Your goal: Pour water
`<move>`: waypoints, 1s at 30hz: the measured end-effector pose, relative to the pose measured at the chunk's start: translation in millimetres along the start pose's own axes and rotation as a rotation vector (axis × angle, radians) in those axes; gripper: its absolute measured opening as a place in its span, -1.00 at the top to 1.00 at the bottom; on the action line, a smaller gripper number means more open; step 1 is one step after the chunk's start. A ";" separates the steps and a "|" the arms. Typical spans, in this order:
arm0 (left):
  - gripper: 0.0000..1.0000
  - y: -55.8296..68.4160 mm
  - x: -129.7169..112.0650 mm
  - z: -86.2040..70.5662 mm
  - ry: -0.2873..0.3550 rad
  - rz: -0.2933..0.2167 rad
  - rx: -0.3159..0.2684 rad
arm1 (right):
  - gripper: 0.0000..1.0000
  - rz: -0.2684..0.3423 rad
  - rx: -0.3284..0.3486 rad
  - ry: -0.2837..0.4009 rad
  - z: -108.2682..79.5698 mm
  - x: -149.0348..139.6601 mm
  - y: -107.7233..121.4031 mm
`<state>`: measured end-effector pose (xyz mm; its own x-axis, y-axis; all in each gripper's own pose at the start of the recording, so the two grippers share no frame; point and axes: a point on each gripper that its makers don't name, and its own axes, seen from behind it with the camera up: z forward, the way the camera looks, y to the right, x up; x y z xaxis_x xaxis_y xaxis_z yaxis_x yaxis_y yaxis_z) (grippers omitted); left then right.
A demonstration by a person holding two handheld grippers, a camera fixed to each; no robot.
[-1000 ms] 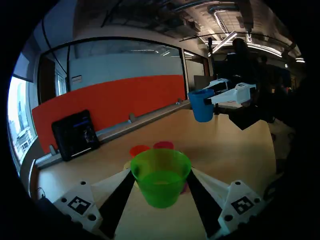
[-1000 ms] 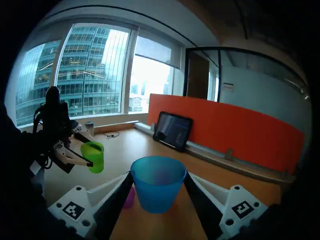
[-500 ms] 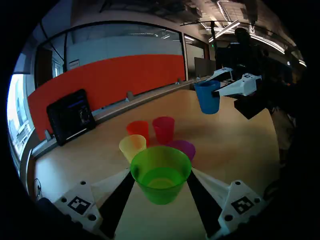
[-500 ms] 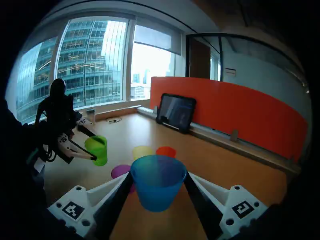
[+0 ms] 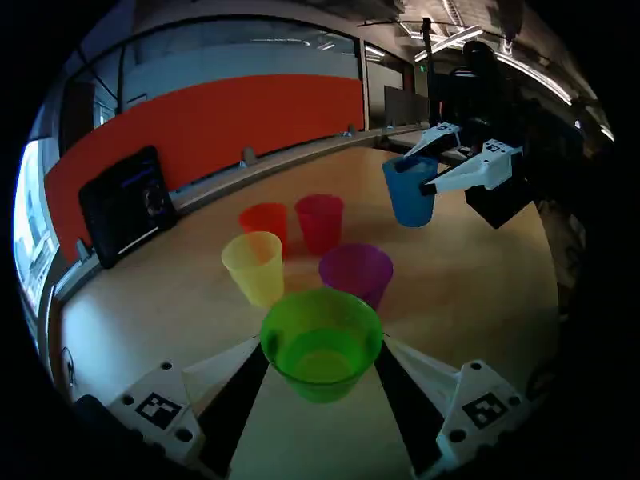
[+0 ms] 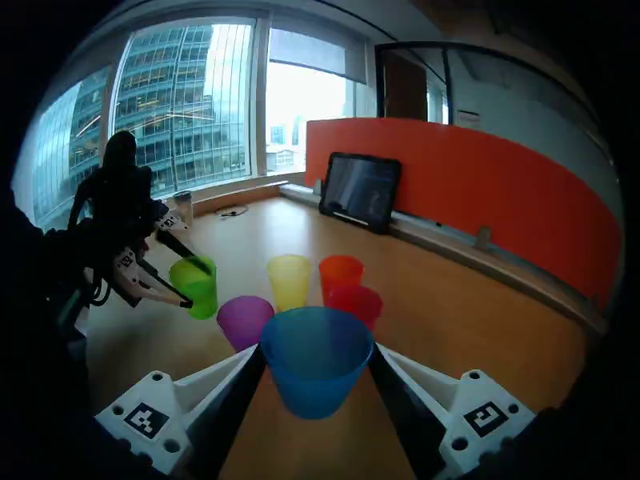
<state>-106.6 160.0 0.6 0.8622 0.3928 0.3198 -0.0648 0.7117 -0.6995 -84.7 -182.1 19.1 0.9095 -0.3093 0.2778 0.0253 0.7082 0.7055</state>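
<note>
My left gripper [image 5: 322, 360] is shut on a green cup [image 5: 322, 342] with some liquid in its bottom, held above the table. My right gripper [image 6: 316, 364] is shut on a blue cup [image 6: 317, 360], also held above the table. The left gripper view shows the blue cup [image 5: 410, 189] and the right gripper [image 5: 424, 186] at the upper right. The right gripper view has the green cup [image 6: 194, 286] and the left gripper [image 6: 188, 292] at the left. On the table between them stand a yellow cup [image 5: 254, 267], an orange cup [image 5: 265, 224], a red cup [image 5: 320, 222] and a purple cup [image 5: 357, 272].
A black tablet [image 5: 124, 204] leans against the orange partition [image 5: 216, 128] at the far table edge. Large windows [image 6: 176, 112] lie beyond the wooden table [image 6: 480, 320]. A person's dark shape [image 6: 112, 208] holds the left gripper; a cable [image 6: 228, 213] lies near the window.
Both cameras have tilted down toward the table, so the four standing cups have come fully into sight. Both held cups have come lower and closer to the group.
</note>
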 end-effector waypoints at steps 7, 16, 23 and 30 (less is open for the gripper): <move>-0.72 2.6 -11.9 9.0 -0.050 -0.004 -0.026 | -0.86 0.012 0.025 -0.038 10.1 -14.2 -3.4; -0.72 6.1 -18.5 15.4 -0.070 -0.016 -0.051 | -0.86 -0.013 0.015 -0.078 17.3 -29.1 3.5; -0.72 5.8 -23.6 18.7 -0.075 -0.030 -0.060 | -0.86 -0.022 0.018 -0.092 21.5 -34.0 1.6; -0.73 6.1 -27.4 16.0 -0.070 -0.039 -0.075 | -0.86 -0.022 0.024 -0.103 27.2 -37.6 -2.1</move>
<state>-138.6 162.9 -2.1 0.8261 0.4071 0.3898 0.0086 0.6825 -0.7308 -130.2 -189.2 24.9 0.8612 -0.3892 0.3270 0.0337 0.6856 0.7272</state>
